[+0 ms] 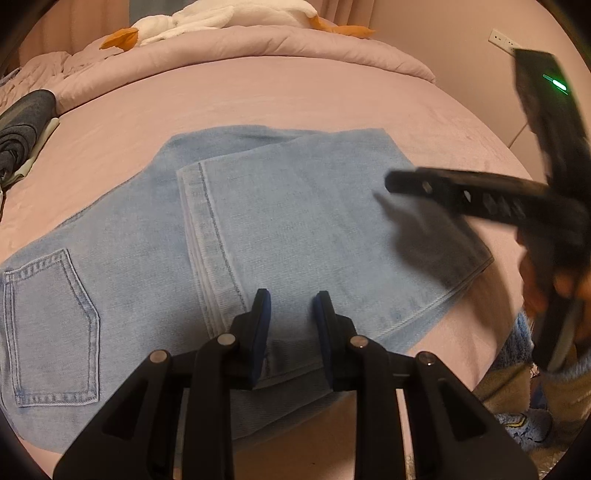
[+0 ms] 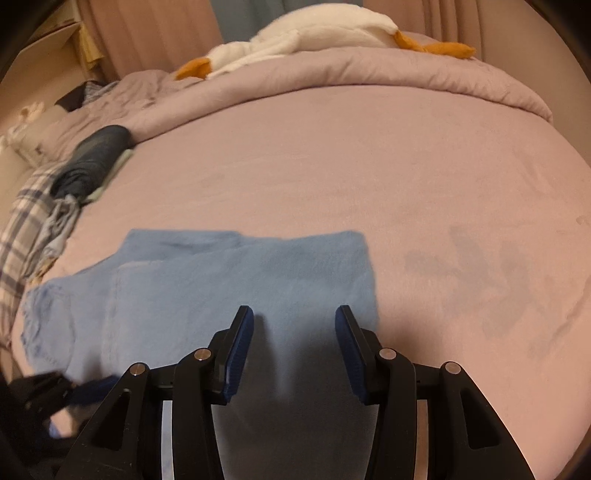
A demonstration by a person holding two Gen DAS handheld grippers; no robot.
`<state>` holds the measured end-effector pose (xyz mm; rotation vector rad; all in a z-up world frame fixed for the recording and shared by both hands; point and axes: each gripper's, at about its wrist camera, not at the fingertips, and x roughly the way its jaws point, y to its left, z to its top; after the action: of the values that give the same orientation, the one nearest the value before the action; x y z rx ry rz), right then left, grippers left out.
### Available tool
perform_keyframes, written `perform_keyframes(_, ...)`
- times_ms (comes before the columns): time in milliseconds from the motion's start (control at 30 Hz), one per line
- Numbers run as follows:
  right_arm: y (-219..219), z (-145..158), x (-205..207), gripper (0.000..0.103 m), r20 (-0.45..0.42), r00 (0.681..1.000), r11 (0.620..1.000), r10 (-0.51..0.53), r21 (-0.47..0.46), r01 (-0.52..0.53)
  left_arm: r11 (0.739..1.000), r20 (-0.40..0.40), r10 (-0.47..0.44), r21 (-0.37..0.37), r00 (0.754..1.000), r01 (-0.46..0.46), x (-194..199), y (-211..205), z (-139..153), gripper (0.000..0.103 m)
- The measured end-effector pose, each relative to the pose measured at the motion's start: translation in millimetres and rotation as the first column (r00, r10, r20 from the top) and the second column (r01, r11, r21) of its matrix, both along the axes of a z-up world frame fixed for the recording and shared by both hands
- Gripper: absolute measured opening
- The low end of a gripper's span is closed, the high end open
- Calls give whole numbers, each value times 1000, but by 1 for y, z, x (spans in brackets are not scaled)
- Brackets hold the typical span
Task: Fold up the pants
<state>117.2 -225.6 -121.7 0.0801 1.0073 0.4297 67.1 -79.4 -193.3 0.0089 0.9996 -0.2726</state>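
Observation:
Light blue jeans [image 1: 236, 236] lie folded on the pink bed, the legs doubled over the seat, a back pocket [image 1: 51, 328] showing at the left. My left gripper [image 1: 291, 299] is open and empty just above the jeans' near edge. My right gripper [image 2: 294, 314] is open and empty, held above the right end of the jeans [image 2: 229, 280]. It shows blurred in the left wrist view [image 1: 391, 181], up in the air over the fold's right end.
A pink sheet [image 2: 406, 184] covers the bed. A rolled duvet [image 1: 258, 44] with a white and orange plush toy [image 2: 314, 33] lies at the back. Dark folded clothes [image 1: 22, 122] and a plaid garment [image 2: 22, 229] sit at the left.

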Motion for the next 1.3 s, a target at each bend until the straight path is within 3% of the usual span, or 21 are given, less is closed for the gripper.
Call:
perform_keyframes(200,13,7,-42,48,51,991,991,126,-52,-123,1000,-1,1,-1,1000,-1,0,0,0,24)
perform_keyframes(300,20,3,-55,48,37,982,980,188,-81,-184,1000,-3,7,-12,1000,-7,0,1,1,24)
perform_keyframes(500,30,-5,-68,48,47,968,958,245,-167,-234,983,-36,93,-157,995,-98,22,27,14,24)
perform_keyframes(600,25,-5,-62,48,33,972,964,233,-141,-226,973,-12,100,-210,995,-101,38,34,25,24)
perform_keyframes(733,23,-7,-68,48,45,973,966,227,-140,-219,959,-56,119,-251,991,-130,69,39,20,22)
perform_keyframes(800,22,-8,-68,48,45,974,968,222,-132,-214,947,-116,132,-278,984,-160,85,44,7,21)
perform_keyframes(833,23,-9,-68,48,45,974,968,222,-130,-214,939,-143,146,-292,979,-183,91,48,-1,14)
perform_keyframes(933,23,-9,-69,48,44,974,969,221,-121,-214,912,-171,176,-342,969,-226,98,60,-4,2)
perform_keyframes(1000,22,-9,-68,48,43,974,969,221,-118,-215,892,-182,191,-379,965,-248,96,69,-3,2)
perform_keyframes(1300,17,-7,-65,48,28,975,971,218,-107,-214,945,-152,77,-304,985,-121,30,46,7,4)
